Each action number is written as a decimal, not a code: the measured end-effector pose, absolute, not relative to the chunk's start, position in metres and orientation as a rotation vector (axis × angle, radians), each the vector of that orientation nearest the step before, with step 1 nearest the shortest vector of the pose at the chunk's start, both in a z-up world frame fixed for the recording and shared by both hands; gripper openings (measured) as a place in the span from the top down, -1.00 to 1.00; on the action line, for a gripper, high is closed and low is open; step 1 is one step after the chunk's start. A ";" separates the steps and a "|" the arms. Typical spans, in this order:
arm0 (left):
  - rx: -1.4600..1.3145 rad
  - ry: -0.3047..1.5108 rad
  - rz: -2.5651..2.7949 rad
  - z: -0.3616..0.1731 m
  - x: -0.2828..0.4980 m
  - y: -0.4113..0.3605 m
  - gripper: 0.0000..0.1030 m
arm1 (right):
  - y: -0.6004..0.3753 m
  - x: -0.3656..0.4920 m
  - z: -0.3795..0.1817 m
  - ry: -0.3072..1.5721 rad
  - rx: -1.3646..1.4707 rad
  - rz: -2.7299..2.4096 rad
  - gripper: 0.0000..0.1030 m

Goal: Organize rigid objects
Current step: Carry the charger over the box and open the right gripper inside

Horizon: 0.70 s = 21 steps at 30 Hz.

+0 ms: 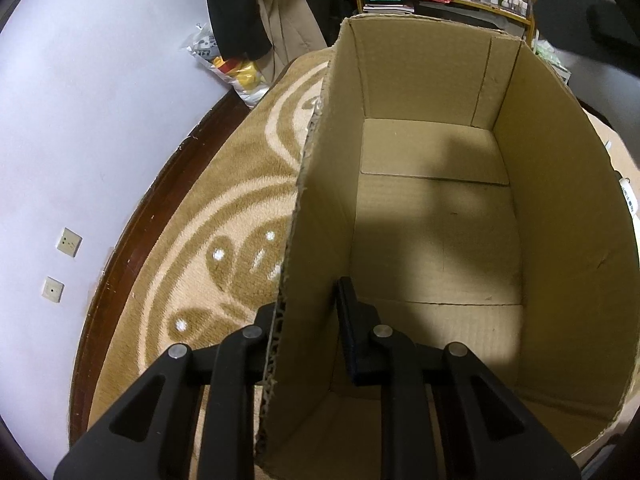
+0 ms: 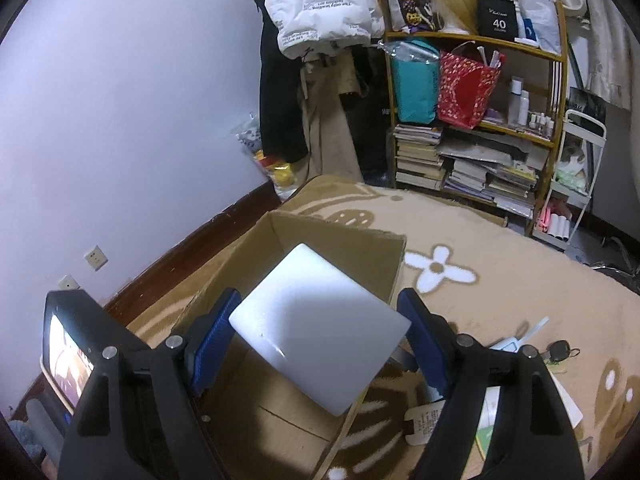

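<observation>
An open cardboard box (image 1: 560, 240) stands on a patterned rug, with nothing on its floor. My left gripper (image 1: 306, 310) straddles the box's left wall, one finger outside and one inside, and is shut on that wall. In the right wrist view the same cardboard box (image 2: 360, 248) lies below and ahead. My right gripper (image 2: 318, 302) is shut on a flat white rectangular object (image 2: 320, 328), squeezed between the blue pads (image 2: 212, 328). The white object hangs tilted above the box's opening and hides much of its inside.
The beige rug (image 2: 500, 248) runs up to a dark baseboard (image 1: 132, 236) and a pale wall with sockets. A shelf (image 2: 476, 132) with bags, books and bottles stands beyond. Keys (image 2: 562, 350) and papers (image 2: 492, 412) lie on the rug to the right. A lit screen (image 2: 68, 356) is at the left.
</observation>
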<state>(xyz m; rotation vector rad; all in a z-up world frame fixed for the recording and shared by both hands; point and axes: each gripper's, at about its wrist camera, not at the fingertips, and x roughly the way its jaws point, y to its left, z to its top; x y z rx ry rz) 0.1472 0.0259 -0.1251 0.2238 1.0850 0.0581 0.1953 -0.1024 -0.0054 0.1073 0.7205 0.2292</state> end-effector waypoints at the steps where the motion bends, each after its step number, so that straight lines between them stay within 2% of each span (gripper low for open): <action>1: 0.225 1.085 0.058 -0.125 0.147 0.026 0.63 | -0.102 0.195 -0.007 0.723 0.105 0.225 -0.63; 6: 0.229 1.082 0.059 -0.125 0.147 0.025 0.63 | -0.102 0.196 -0.014 0.756 0.091 0.206 -0.65; 10: 0.224 1.087 0.044 -0.126 0.146 0.022 0.63 | -0.104 0.188 -0.004 0.698 0.085 0.206 -0.65; 15: 0.227 1.091 0.060 -0.127 0.147 0.023 0.64 | -0.113 0.184 0.003 0.691 0.057 0.133 -0.98; 21: 0.239 1.087 0.061 -0.126 0.147 0.022 0.64 | -0.141 0.176 0.001 0.722 0.077 0.058 -1.00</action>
